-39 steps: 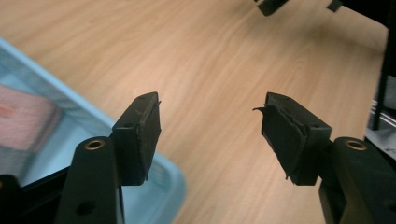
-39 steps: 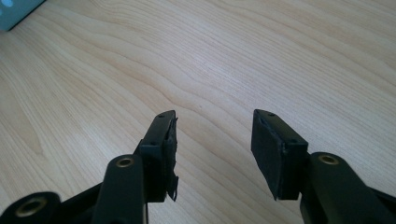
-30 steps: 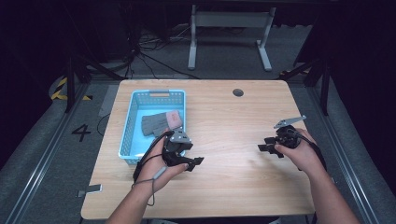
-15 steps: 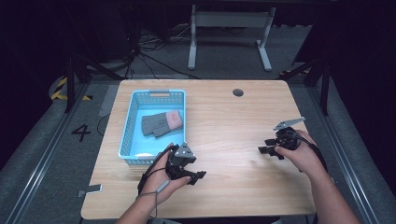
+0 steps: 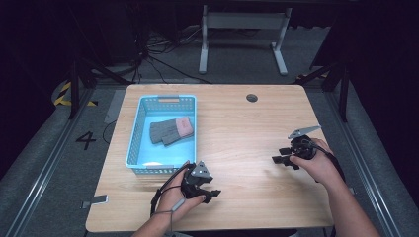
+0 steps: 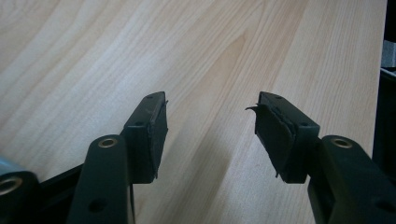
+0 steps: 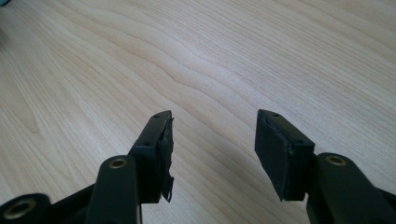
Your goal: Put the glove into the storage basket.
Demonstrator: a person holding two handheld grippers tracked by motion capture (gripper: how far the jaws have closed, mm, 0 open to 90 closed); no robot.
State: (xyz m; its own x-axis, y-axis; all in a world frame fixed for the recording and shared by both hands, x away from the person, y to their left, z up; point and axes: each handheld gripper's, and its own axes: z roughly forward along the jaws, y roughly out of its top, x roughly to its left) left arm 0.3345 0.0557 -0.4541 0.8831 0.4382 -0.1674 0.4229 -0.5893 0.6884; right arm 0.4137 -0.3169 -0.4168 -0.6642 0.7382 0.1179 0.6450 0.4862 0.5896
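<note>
A blue plastic basket (image 5: 139, 128) stands on the left part of the wooden table (image 5: 247, 133), and a grey glove with a pink cuff (image 5: 170, 130) lies inside it. My left gripper (image 5: 213, 194) rests low over the table just in front of the basket's near right corner; its jaws are open with bare wood between them (image 6: 210, 121). My right gripper (image 5: 279, 160) hovers near the table's right side, pointing left, open and empty (image 7: 212, 135).
A round dark cable hole (image 5: 252, 98) sits near the table's far edge. Beyond the table stands a grey metal stand (image 5: 242, 29) on a dark floor with cables. A floor marking "4" (image 5: 86, 139) lies to the left.
My left gripper has pulled back from the basket's near edge toward the table's front and slightly right. The right gripper has barely moved.
</note>
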